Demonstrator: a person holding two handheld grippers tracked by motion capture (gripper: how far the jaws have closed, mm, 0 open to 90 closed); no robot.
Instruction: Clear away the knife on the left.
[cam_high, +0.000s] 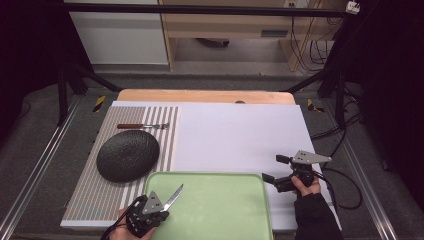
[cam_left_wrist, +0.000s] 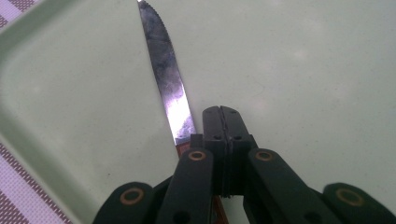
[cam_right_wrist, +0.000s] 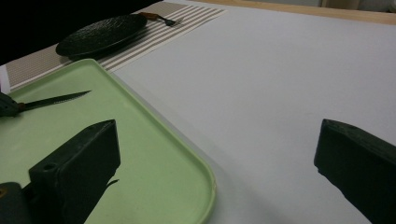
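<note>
A knife (cam_high: 173, 196) with a serrated steel blade (cam_left_wrist: 164, 70) and a reddish-brown handle sticks out over the near left corner of a pale green tray (cam_high: 215, 210). My left gripper (cam_high: 156, 209) is shut on the knife's handle, and the blade points up and away from it. In the left gripper view the jaws (cam_left_wrist: 223, 119) stand pressed together, with the blade just to their left above the tray floor (cam_left_wrist: 303, 70). My right gripper (cam_high: 274, 168) is open with nothing in it, just right of the tray above the white sheet (cam_high: 235, 135).
A black textured plate (cam_high: 127, 155) lies on a striped placemat (cam_high: 107, 195) left of the tray. A fork (cam_high: 142, 126) with a brown handle lies beyond the plate. From the right gripper view, the tray rim (cam_right_wrist: 205, 186), the plate (cam_right_wrist: 100, 35) and the knife (cam_right_wrist: 56, 100) lie to the left.
</note>
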